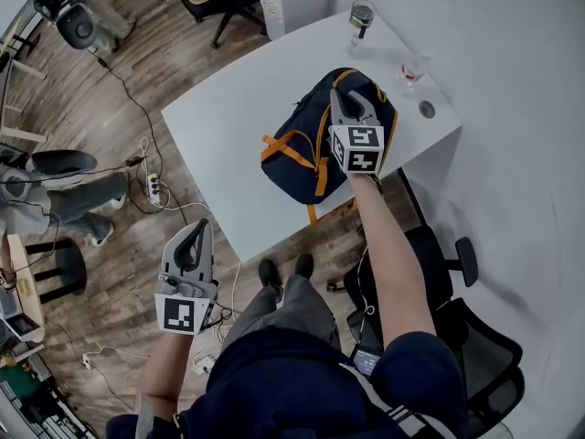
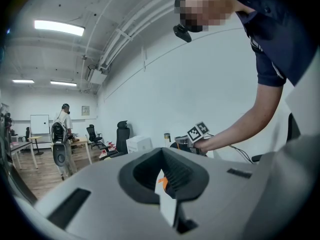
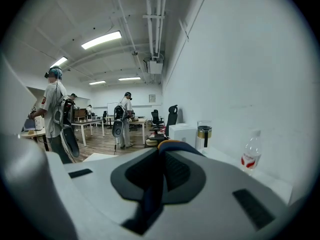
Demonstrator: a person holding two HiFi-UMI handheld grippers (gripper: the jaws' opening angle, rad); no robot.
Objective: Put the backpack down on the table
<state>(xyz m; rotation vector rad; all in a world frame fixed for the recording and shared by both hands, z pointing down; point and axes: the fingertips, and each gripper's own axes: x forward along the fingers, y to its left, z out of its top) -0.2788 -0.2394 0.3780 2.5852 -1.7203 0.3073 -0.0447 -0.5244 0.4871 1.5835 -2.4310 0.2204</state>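
Note:
A dark blue backpack with orange straps lies on the white table, near its front edge. My right gripper is over the bag's top end, shut on its dark blue carry strap, which runs down between the jaws of the right gripper. My left gripper hangs off the table at the lower left, above the wooden floor, apart from the bag. Its jaws are together with nothing held. The left gripper view shows the right gripper's marker cube beyond the table.
A glass jug and a small water bottle stand at the table's far corner, past the bag. A black office chair is at the right. Cables and a power strip lie on the floor, by a seated person.

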